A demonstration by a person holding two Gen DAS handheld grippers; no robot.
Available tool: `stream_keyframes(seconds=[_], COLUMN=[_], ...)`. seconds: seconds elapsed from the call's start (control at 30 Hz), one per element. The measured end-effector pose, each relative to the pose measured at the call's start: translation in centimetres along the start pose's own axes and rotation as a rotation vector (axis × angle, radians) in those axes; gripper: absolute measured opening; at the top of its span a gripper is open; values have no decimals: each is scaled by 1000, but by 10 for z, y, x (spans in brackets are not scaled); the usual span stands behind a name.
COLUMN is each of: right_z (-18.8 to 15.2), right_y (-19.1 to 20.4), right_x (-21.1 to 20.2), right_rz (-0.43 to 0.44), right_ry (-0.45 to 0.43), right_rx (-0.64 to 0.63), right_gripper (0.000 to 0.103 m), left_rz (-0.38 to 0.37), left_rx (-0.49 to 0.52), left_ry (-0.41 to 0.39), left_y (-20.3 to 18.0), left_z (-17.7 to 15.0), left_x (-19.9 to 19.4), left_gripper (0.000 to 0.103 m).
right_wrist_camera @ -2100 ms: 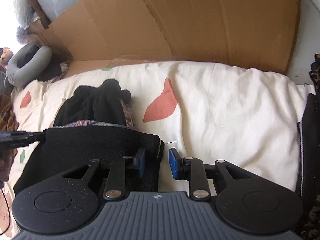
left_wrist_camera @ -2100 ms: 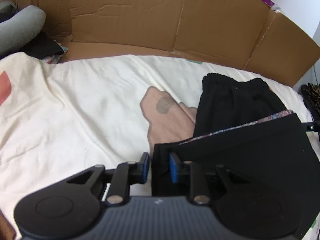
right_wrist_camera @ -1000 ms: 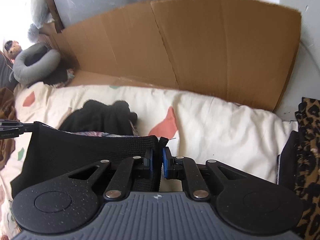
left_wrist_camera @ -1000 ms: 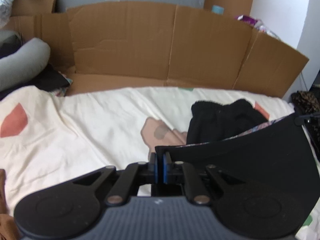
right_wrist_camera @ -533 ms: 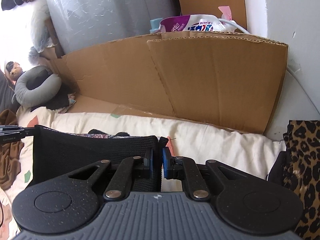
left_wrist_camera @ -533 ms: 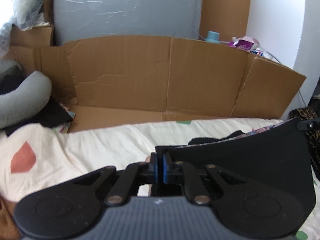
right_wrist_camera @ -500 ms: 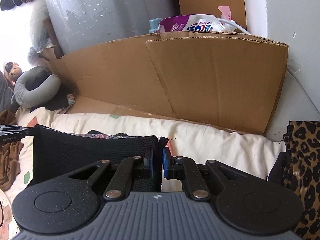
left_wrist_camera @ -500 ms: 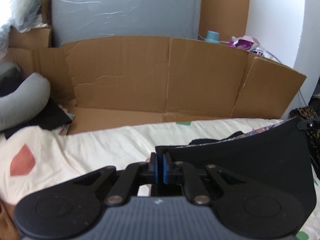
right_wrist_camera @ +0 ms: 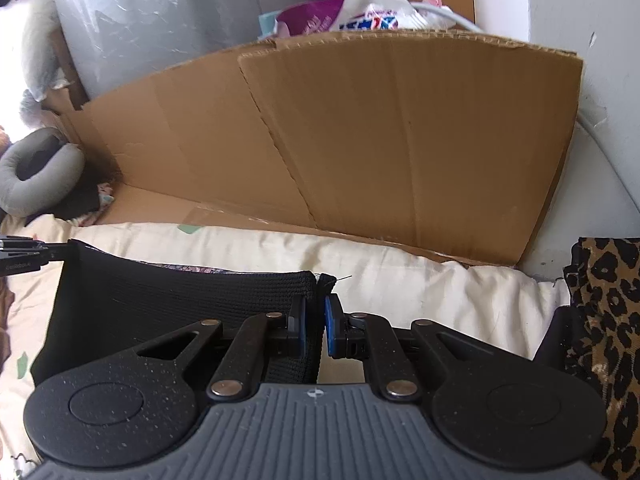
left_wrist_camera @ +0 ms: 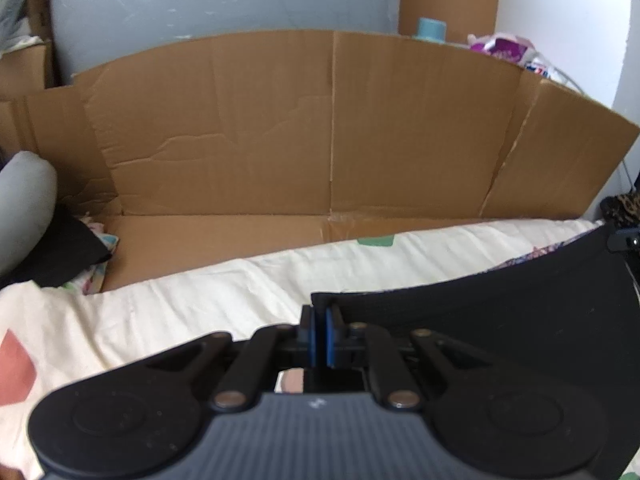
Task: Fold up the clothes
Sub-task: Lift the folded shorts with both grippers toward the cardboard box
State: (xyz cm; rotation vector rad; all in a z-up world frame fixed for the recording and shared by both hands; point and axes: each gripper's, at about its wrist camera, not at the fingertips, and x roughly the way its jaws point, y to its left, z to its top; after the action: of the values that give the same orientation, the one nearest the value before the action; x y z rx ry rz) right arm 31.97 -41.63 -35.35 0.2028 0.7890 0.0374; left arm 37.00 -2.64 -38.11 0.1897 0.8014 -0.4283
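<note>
Black garment [left_wrist_camera: 500,320] pinched taut btwn left tool [left_wrist_camera: 320,334] & right tool [right_wrist_camera: 314,330], raised over bed [right_wrist_camera: 420,280]; fold not yet laid.

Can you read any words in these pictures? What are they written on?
Purple and white bag behind the cardboard wall: red and blue letters, too blurred to read.
Left gripper's arm, at the right view's left edge: a small white printed line, too tiny to read.
Nothing else carries words.
</note>
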Motion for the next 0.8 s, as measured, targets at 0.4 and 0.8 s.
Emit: stream_keyframes(seconds=[0.4,0.8], right_z=[0,-14], right_y=[-1,-2], right_x=[26,66], right_rz=[-46,-66], right_ry=[39,120], right_rx=[9,17], right_gripper=[8,8], left_rz=[-4,-1], left_rx=[0,9], left_ry=[69,162], left_y=[5,1], left_z=[6,-6], left_x=[30,67], left_gripper=[5,6])
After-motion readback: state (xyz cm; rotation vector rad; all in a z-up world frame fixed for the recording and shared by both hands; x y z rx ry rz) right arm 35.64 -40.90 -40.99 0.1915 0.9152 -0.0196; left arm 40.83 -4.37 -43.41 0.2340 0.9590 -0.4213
